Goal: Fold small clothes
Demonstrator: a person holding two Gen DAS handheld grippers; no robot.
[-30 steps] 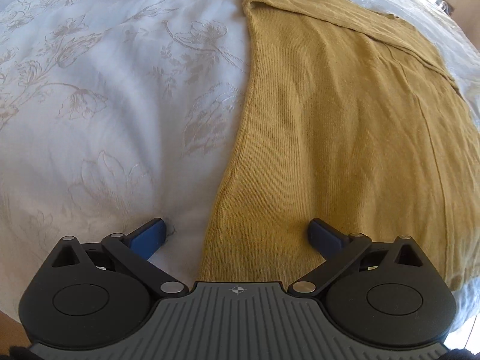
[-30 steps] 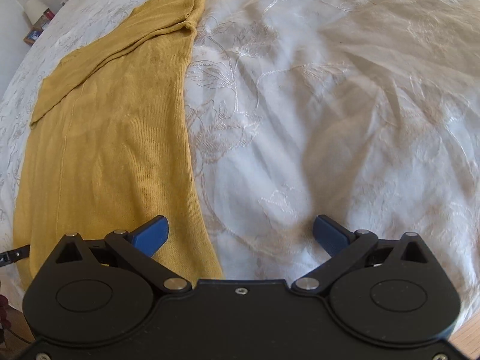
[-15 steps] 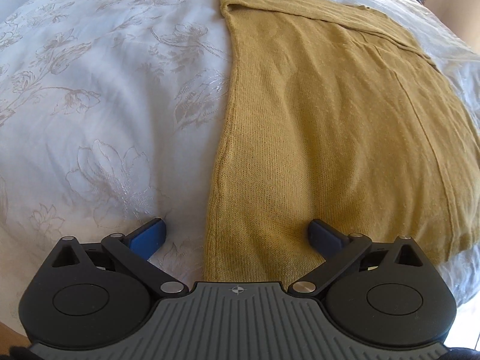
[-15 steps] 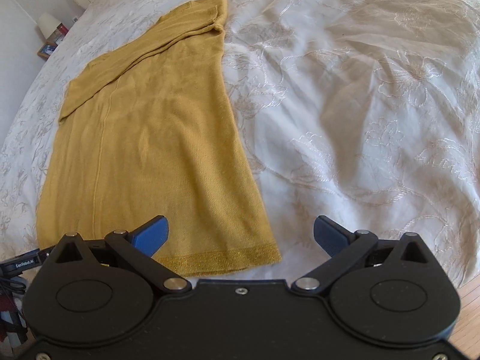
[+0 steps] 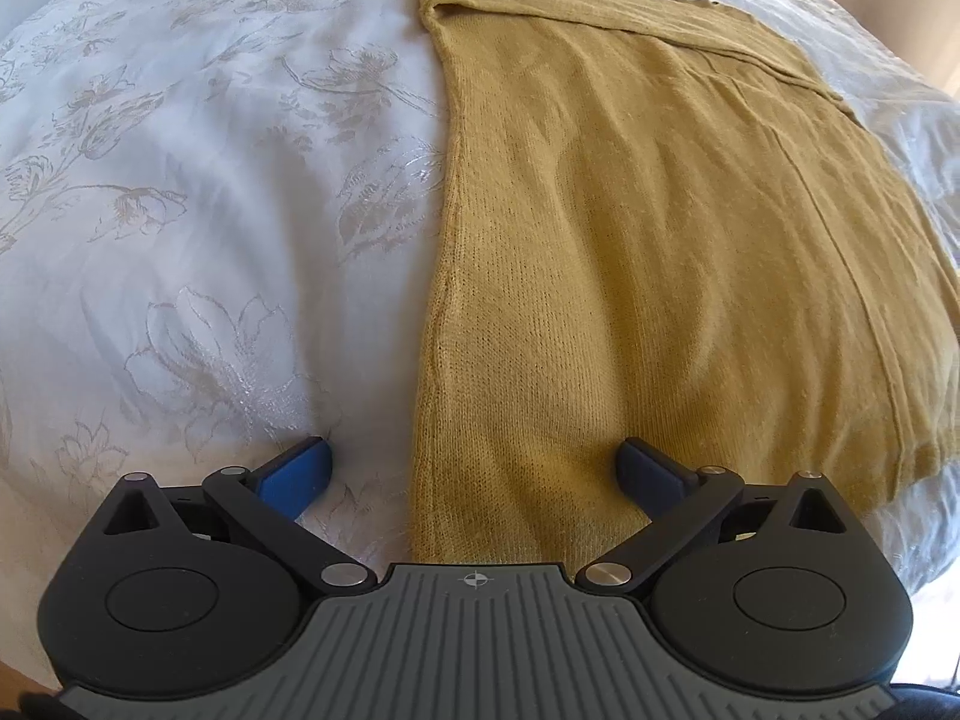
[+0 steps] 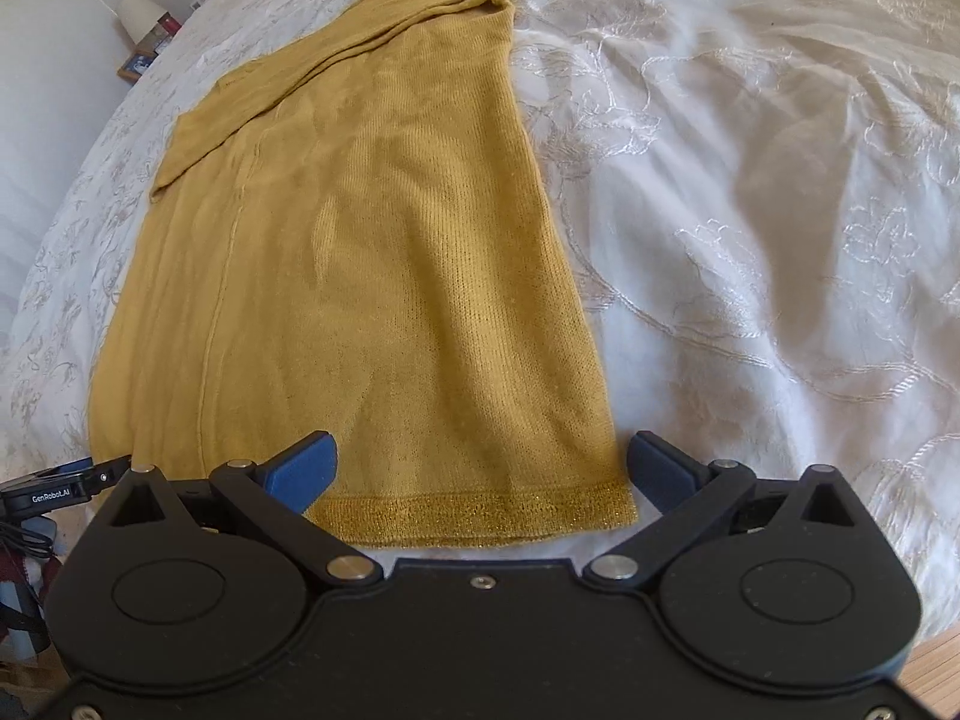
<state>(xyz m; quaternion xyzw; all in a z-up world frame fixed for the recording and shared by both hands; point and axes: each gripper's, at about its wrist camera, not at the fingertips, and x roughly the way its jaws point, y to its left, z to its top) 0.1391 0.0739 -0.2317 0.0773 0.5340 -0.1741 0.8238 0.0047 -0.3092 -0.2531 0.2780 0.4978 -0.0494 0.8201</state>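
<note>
A mustard-yellow knit garment (image 5: pixel 648 252) lies flat on the white bed, folded lengthwise, with a sleeve laid across its far end. My left gripper (image 5: pixel 474 468) is open and empty, hovering over the garment's near left corner; the left edge runs between the fingers. In the right wrist view the garment (image 6: pixel 372 276) shows with its ribbed hem (image 6: pixel 474 516) nearest. My right gripper (image 6: pixel 480 462) is open and empty, its fingers straddling the near right corner of the hem.
A white floral embroidered bedspread (image 6: pixel 750 210) covers the bed (image 5: pixel 180 192). A nightstand with a lamp (image 6: pixel 141 18) stands at the far left of the right wrist view. The other gripper's edge (image 6: pixel 60 486) shows at the lower left. Wooden floor (image 6: pixel 936 666) shows at the lower right.
Both grippers have pulled back towards the near end of the garment. The right gripper also moved left, so the hem now lies between its fingers. Both stay open.
</note>
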